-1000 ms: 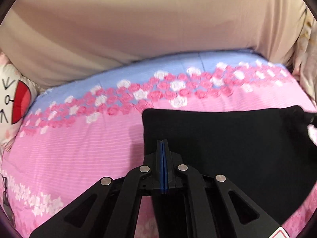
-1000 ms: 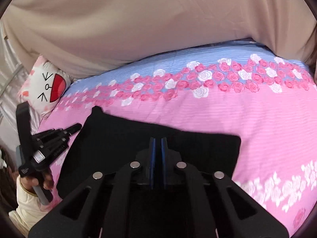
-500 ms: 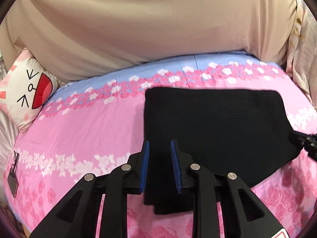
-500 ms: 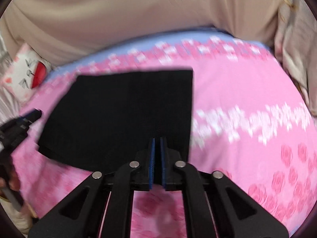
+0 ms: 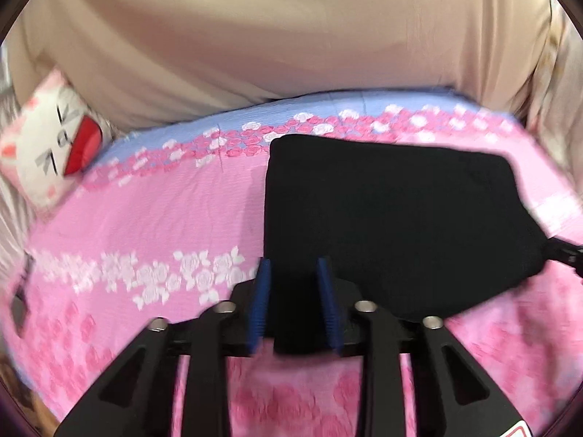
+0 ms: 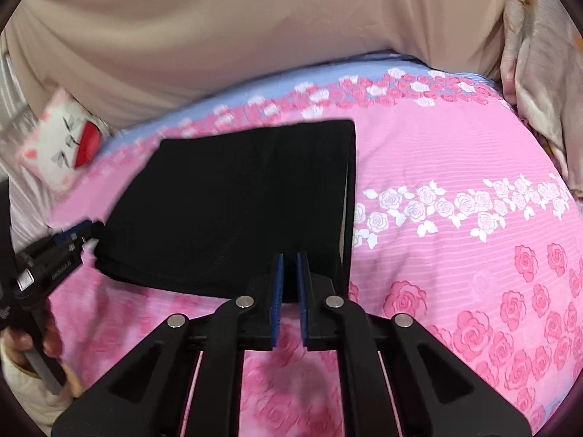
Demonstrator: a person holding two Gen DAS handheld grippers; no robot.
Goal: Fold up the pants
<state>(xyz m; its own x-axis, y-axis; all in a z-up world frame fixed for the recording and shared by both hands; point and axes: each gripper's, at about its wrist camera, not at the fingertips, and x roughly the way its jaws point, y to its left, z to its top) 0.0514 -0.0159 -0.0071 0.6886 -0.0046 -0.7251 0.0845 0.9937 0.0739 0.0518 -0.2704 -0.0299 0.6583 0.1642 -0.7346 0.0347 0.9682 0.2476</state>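
Note:
The black pants lie folded into a flat block on the pink rose bedspread; they also show in the right wrist view. My left gripper is open at the block's near left corner, and the black cloth lies between its blue pads without being pinched. My right gripper is open by a narrow gap at the block's near right corner, with its blue pads apart. The left gripper shows at the left edge of the right wrist view.
A white cat-face cushion lies at the bed's far left. A beige curtain hangs behind the bed. A pale patterned cloth hangs at the far right. The person's hand holds the left gripper's handle.
Both grippers have pulled back toward the near edge of the bed. The left gripper opened half a second ago and has opened wider. The right gripper has just opened off the cloth.

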